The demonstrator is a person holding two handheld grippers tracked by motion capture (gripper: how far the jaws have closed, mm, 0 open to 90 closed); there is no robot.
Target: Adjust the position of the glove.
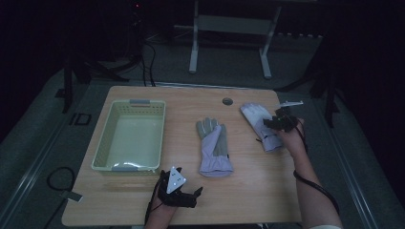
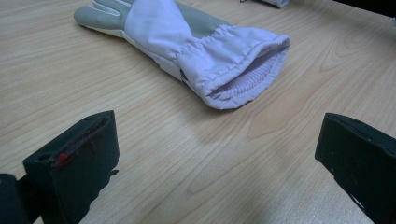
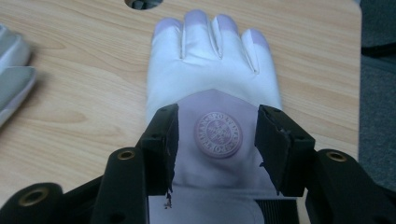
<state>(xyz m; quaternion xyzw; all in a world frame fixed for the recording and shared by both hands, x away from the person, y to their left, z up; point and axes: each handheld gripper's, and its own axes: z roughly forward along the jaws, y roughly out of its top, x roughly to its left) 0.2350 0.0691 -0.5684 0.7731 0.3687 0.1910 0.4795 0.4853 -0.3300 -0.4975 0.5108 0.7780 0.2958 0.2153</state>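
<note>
- I'm straddling the right glove (image 3: 212,93), lying right of the basket (image 1: 129,136); right gripper (image 3: 215,135) jaws apart over its round emblem.
- I'm lowering squarely, pinching fabric, not table.
- Left gripper (image 2: 215,158) idling, jaws wide apart.

On the desk (image 1: 248,191), one glove (image 3: 212,88) lies flat directly under the right gripper (image 3: 215,135), its wrist part between the parted jaws and its fingers stretching ahead of them toward the far edge. A round hole (image 3: 140,3) in the desk sits beyond those fingers, slightly to the jaws' left. The second glove (image 2: 187,46) lies ahead of the left gripper (image 2: 215,154), well apart from its wide-set jaws, cuff opening turned toward them. A basket (image 1: 130,136) stands beyond the left gripper, off to the left of that glove.
</note>
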